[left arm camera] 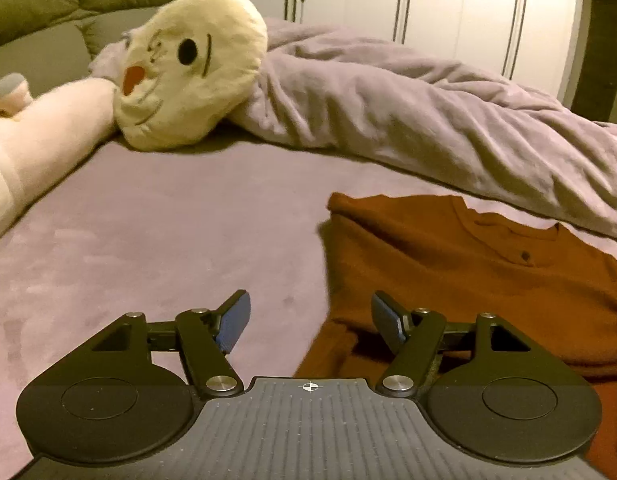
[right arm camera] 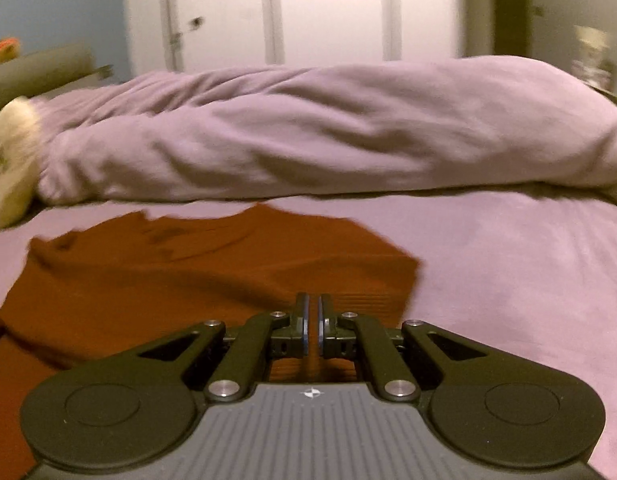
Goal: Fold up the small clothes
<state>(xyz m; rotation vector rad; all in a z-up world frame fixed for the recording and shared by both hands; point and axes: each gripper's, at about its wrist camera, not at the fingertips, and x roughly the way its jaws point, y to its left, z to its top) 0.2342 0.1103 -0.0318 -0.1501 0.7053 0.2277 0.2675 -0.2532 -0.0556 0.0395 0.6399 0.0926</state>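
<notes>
Rust-orange knit, soft and limp by the look of it, the small shirt point(left arm camera: 448, 264) lies spread on the mauve bed sheet point(left arm camera: 168, 232), its collar and button placket toward the far side, near the heaped lilac duvet point(left arm camera: 408, 112). The left gripper point(left arm camera: 310, 320) hangs spread wide and empty over the shirt's left edge, 1 blue pad point(left arm camera: 233, 322) above bare sheet, the other above the cloth. The right gripper point(right arm camera: 313, 322) has its 2 fingers drawn nearly together over the shirt's near right part; the ribbed fabric shows right at them, but I cannot tell whether any is pinched between. I'd judge the garment light and floppy, likely to sag and crease if lifted by 1 point, so shoulder seams or hem corners look the best holds. A cream plush toy point(left arm camera: 188, 68) rests far left, well apart from the shirt.
</notes>
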